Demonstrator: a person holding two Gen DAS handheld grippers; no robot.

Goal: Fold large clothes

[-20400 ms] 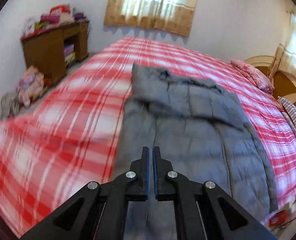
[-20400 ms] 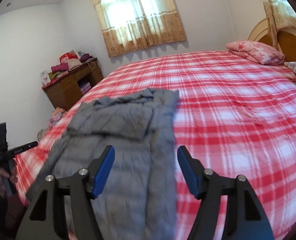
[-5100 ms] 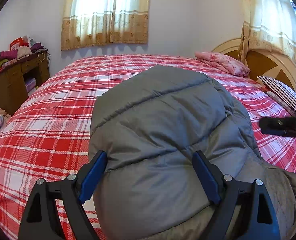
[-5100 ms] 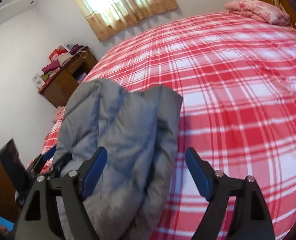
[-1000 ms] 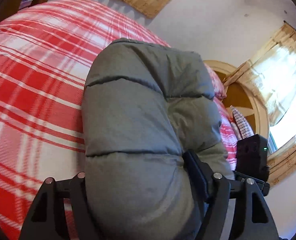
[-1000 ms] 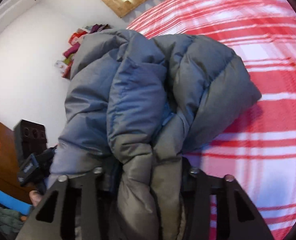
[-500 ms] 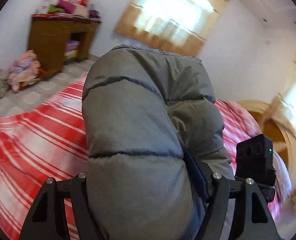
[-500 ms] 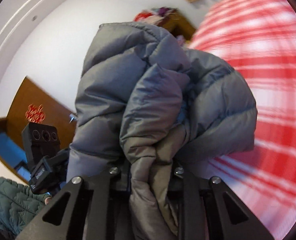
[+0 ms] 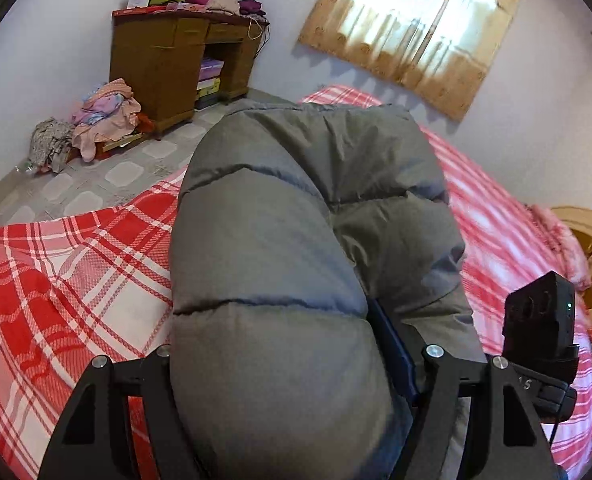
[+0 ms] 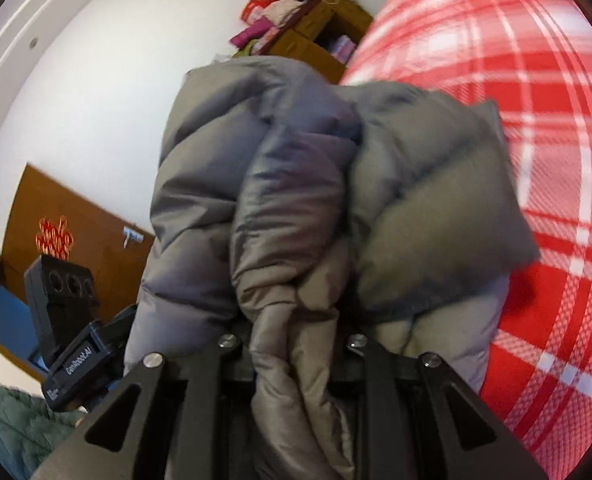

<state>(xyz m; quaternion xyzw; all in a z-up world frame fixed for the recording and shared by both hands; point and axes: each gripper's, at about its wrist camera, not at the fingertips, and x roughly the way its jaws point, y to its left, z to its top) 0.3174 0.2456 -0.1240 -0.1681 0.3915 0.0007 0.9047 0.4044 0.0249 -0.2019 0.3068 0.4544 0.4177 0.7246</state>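
Grey puffer jacket (image 9: 296, 240) bundled, held up over red plaid bed (image 9: 55, 280). Left gripper (image 9: 283, 360) clamped wide on thick folded bulk. Right gripper (image 10: 291, 344) pinching bunched fabric (fingers just been closing, cloth between). Wooden counter (image 9: 167, 60) with piled clothes by far wall.

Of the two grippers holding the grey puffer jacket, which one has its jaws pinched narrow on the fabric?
The right gripper: its jaws, which have just been closing, squeeze a thin bunch of the grey puffer jacket. The left gripper stands wide around a thick padded roll.
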